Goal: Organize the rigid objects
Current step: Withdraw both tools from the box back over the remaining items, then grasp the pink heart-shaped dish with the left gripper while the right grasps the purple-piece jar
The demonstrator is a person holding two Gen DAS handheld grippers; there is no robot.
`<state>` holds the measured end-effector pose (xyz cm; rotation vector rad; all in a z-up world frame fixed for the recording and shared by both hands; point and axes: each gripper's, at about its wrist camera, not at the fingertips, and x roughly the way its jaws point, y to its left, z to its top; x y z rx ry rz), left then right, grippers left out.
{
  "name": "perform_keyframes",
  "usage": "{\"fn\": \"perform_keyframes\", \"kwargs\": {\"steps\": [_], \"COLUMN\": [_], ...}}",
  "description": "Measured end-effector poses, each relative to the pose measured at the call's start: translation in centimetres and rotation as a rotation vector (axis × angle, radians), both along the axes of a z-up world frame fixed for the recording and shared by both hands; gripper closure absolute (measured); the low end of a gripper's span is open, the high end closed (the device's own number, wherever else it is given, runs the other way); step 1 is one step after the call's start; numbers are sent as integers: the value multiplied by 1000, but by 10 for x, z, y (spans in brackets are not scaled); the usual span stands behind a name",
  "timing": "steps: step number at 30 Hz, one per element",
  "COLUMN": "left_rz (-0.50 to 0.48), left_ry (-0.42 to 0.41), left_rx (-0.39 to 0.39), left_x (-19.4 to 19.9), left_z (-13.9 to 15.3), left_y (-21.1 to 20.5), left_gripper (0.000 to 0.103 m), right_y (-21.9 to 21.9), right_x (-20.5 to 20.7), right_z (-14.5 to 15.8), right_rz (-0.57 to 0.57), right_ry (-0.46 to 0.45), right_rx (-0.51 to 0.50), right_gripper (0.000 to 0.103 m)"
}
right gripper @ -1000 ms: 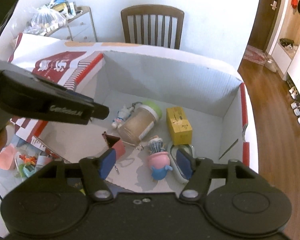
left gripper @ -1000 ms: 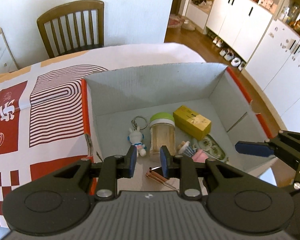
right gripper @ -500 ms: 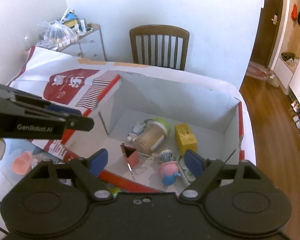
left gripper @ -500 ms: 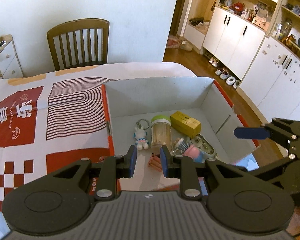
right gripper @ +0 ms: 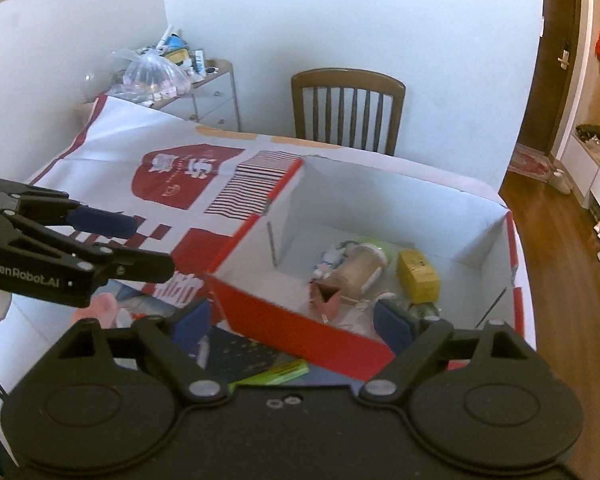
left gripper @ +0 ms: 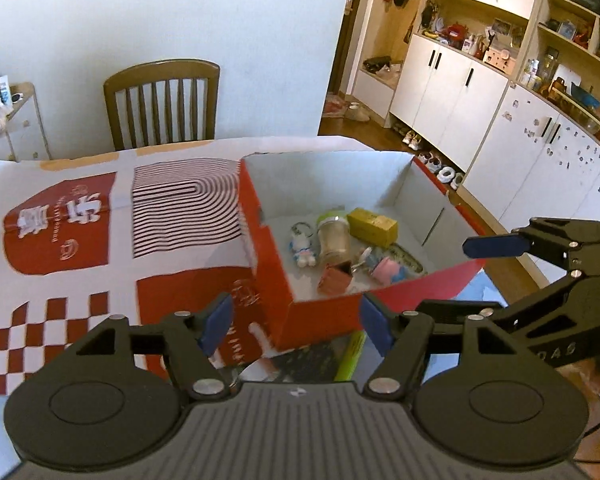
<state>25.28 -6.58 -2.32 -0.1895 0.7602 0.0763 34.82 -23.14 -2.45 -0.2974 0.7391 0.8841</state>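
Observation:
A red cardboard box (left gripper: pixel 332 320) with a white inside holds a green-lidded jar (left gripper: pixel 332 236), a yellow carton (left gripper: pixel 372 222), a rabbit keychain (left gripper: pixel 302 248), a small pink carton (left gripper: pixel 334 278) and a pink toy (left gripper: pixel 386 270). My left gripper (left gripper: pixel 296 324) hovers before the box's near wall, its jaws opening and gripping nothing. My right gripper (right gripper: pixel 292 326) hangs over the same near wall, jaws also opening, pads touching nothing. One finger (left gripper: pixel 496 246) of the right gripper shows at the right of the left wrist view. One finger (right gripper: pixel 100 220) of the left gripper shows at the left of the right wrist view.
A red-and-white patterned sheet (left gripper: pixel 100 220) covers the table left of the box. A green pen-like thing (left gripper: pixel 350 356) and a dark booklet (right gripper: pixel 240 354) lie just before the box. A wooden chair (left gripper: pixel 164 104) stands behind the table, white cabinets (left gripper: pixel 460 92) to the right.
Both grippers have drawn back and upward from inside the box to its near wall. The left jaws went from nearly shut to wide apart. The right jaws spread wider.

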Motion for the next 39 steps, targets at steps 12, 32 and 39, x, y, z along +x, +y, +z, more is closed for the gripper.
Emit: {"fn": "perform_keyframes", "kwargs": {"steps": [12,32,39], "left_rz": [14,112,74], "left_ry": [-43,28,73], "left_rx": [-17,-23,4], "left_x": [-60,-108,-102], "left_z": [-20,-101,-124], "left_y": [31,87,91], "left_gripper": [17,7,7], "right_y": [19,70,91], "right_x": [-42,-70,-67], "right_z": [-13,-66,-89], "right_rz": [-7,-53,-45], "right_ry": [31,53,64], "right_rx": [14,-80,-148], "right_gripper": [6,6,9]}}
